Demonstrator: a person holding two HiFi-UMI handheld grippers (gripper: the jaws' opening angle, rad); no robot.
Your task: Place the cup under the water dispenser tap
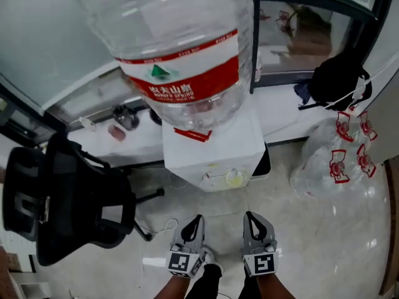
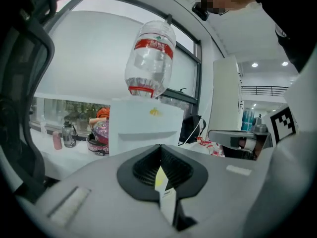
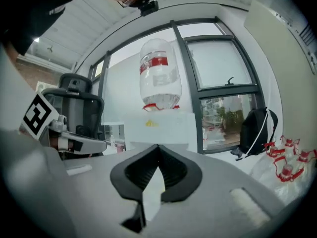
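The white water dispenser [image 1: 212, 145] stands ahead of me, with a big clear bottle with a red band [image 1: 181, 55] upside down on top. A small pale yellow round thing [image 1: 234, 178] sits on its front; whether it is a cup or part of the tap I cannot tell. My left gripper [image 1: 198, 218] and right gripper [image 1: 249, 215] are held side by side a short way in front of the dispenser, both pointing at it. In the left gripper view the left gripper [image 2: 159, 147] has its jaws together and empty. The right gripper [image 3: 158, 147] is likewise shut and empty.
A black office chair [image 1: 68, 198] stands close on the left. A clear bag of empty bottles [image 1: 340, 161] lies on the floor at the right, with a black backpack [image 1: 336, 80] on the ledge above it. A helmet [image 2: 101, 130] and small bottles sit on the window ledge.
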